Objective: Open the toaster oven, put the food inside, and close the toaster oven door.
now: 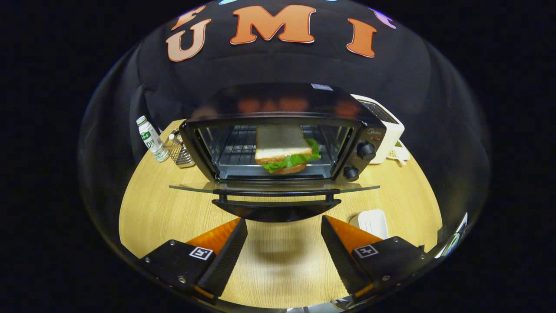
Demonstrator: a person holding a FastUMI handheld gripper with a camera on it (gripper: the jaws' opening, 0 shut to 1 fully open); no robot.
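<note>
Tongs (284,228) released, nothing between the 2 fingers, hovering over the counter (147,208) just before the oven door (274,189), which lies flat open. Sandwich (284,150) w/ lettuce sits on the rack inside the toaster oven (365,130).

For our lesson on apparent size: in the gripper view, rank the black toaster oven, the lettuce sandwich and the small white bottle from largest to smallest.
1. Black toaster oven
2. Lettuce sandwich on its rack
3. Small white bottle
The open gripper holds nothing.
</note>
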